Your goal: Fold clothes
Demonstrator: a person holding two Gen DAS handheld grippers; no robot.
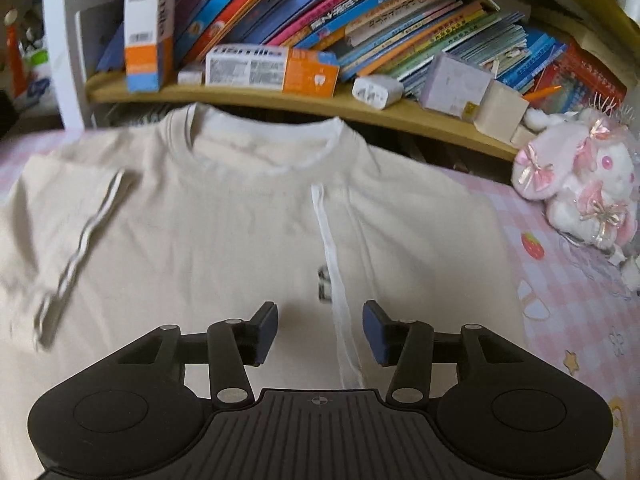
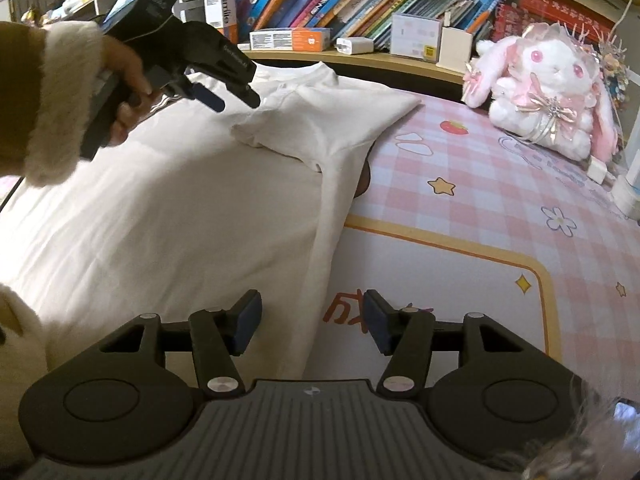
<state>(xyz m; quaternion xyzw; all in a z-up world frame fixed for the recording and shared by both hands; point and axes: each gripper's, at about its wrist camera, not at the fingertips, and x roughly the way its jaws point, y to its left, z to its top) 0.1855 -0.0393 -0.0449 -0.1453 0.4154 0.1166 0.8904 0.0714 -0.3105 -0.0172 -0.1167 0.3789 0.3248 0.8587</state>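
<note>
A cream T-shirt [image 1: 200, 220] lies flat on the pink checked cover, collar [image 1: 272, 152] toward the shelf. Its left sleeve [image 1: 80, 232] and its right side are folded in over the body, and a white edge [image 1: 332, 260] runs down the middle. My left gripper [image 1: 320, 320] hovers over the shirt's chest, open, with nothing between its pads. In the right wrist view the same left gripper [image 2: 234, 102] hangs above the shirt [image 2: 160, 220] near the folded right sleeve [image 2: 320, 120]. My right gripper [image 2: 312, 316] is open over the shirt's right folded edge, which lies below the gap.
A wooden shelf [image 1: 280, 100] with leaning books, toothpaste boxes [image 1: 272, 68] and a white charger [image 1: 376, 90] stands just behind the collar. A pink and white plush rabbit [image 2: 548, 92] sits at the far right on the cover [image 2: 480, 200]. A fur-cuffed sleeve [image 2: 52, 100] holds the left gripper.
</note>
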